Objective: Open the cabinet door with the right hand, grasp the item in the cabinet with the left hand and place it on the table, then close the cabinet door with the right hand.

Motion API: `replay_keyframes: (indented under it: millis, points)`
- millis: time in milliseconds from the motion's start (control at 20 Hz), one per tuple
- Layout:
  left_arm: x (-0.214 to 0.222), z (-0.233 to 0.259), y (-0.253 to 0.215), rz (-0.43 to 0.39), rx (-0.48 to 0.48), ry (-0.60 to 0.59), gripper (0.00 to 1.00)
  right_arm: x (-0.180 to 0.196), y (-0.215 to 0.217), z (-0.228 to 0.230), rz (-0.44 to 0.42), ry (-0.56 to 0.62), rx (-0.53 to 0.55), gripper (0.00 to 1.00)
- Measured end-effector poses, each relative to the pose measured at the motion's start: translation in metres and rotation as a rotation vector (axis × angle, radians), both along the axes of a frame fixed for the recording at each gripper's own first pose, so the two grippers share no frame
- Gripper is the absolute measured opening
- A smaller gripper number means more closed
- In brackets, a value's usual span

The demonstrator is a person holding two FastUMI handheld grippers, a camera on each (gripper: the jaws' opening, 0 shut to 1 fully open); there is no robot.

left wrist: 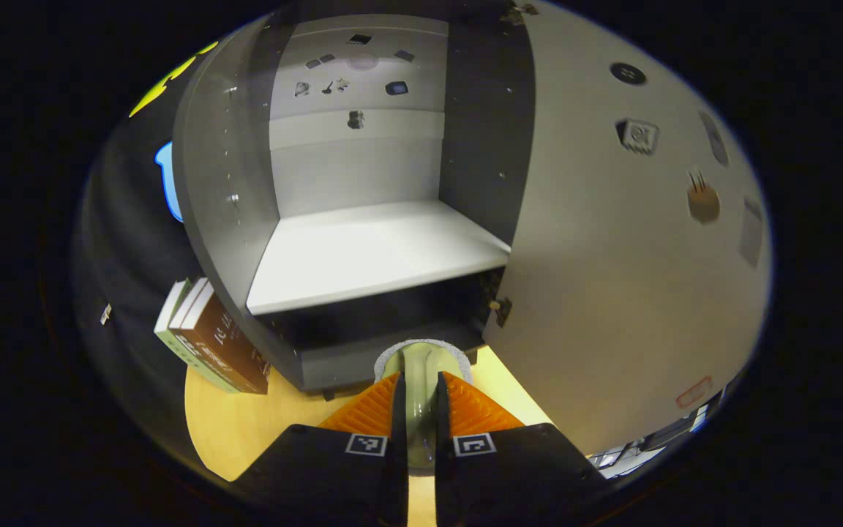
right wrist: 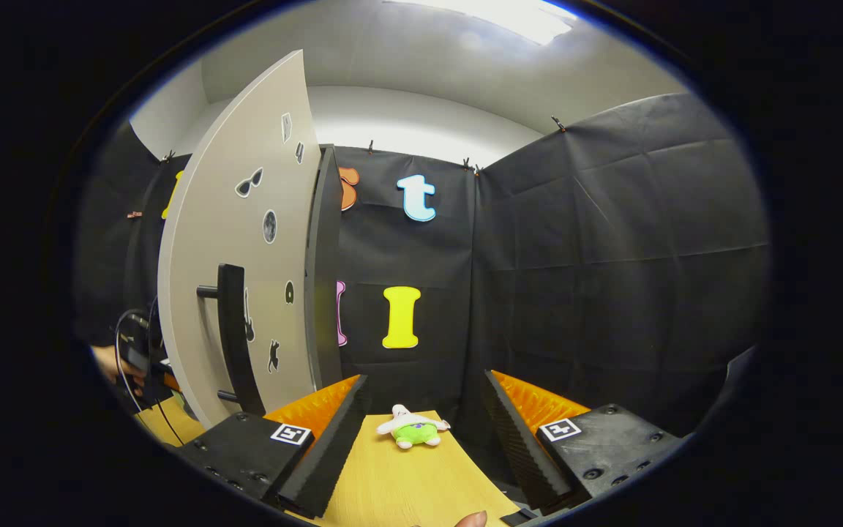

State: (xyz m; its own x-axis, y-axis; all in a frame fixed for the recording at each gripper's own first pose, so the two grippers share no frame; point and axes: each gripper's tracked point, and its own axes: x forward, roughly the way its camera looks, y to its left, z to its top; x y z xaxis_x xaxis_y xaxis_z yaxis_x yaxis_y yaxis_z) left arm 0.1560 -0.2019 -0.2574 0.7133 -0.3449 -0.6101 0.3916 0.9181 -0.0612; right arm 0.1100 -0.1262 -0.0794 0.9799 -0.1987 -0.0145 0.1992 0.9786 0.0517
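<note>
One half-hidden pale cup (left wrist: 420, 380)

Cabinet (left wrist: 363, 241) opening is unobstructed in front: the white shelf (left wrist: 370, 256) is bare, the door (left wrist: 634, 241) swung wide to the right. Books (left wrist: 209, 340) lean at the cabinet's left outer wall. In the right gripper view, the door handle (right wrist: 235, 337) projects leftward; a plush toy (right wrist: 413, 430) lies on the table (right wrist: 407, 483) ahead.

The left claw (left wrist: 421, 410) is closed on a pale green cup (left wrist: 421, 380), held in front of the open cabinet (left wrist: 363, 219). The cabinet's white shelf (left wrist: 370, 256) is bare, its door (left wrist: 626, 256) swung wide to the right. Books (left wrist: 209, 337) lean beside the cabinet on the desk (left wrist: 231, 432).
</note>
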Motion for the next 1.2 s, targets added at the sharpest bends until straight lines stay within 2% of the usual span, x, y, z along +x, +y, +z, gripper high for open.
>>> replay_keyframes:
  millis: [300,550,600,700,750,800,1050,1100,1200]
  points:
    - [-0.043,-0.107,-0.001,0.040,0.006,0.063,0.18,-0.001,0.001,-0.001,-0.011,0.006,-0.003,0.97]
    - [-0.058,-0.179,0.007,0.089,0.023,0.073,0.19,-0.003,0.001,0.000,-0.021,0.012,-0.019,0.97]
    - [-0.060,-0.190,0.010,0.093,0.041,0.070,0.17,-0.003,0.000,0.001,-0.023,0.012,-0.024,0.93]
    - [-0.066,-0.210,0.010,0.076,0.063,0.066,0.17,-0.004,-0.001,0.000,-0.028,0.013,-0.029,0.97]
    - [-0.070,-0.221,0.011,0.073,0.063,0.074,0.19,-0.005,-0.001,0.000,-0.030,0.016,-0.028,0.94]
    - [-0.072,-0.230,0.010,0.076,0.059,0.082,0.19,-0.004,-0.001,0.000,-0.033,0.018,-0.026,0.97]
    - [-0.076,-0.265,0.011,0.104,0.085,0.107,0.19,-0.001,-0.001,-0.002,-0.035,0.032,-0.026,0.97]
    - [-0.074,-0.269,0.010,0.109,0.082,0.107,0.17,-0.002,0.000,-0.004,-0.035,0.036,-0.027,1.00]
    - [-0.071,-0.273,0.009,0.118,0.083,0.102,0.19,-0.002,0.000,-0.004,-0.035,0.042,-0.032,0.97]
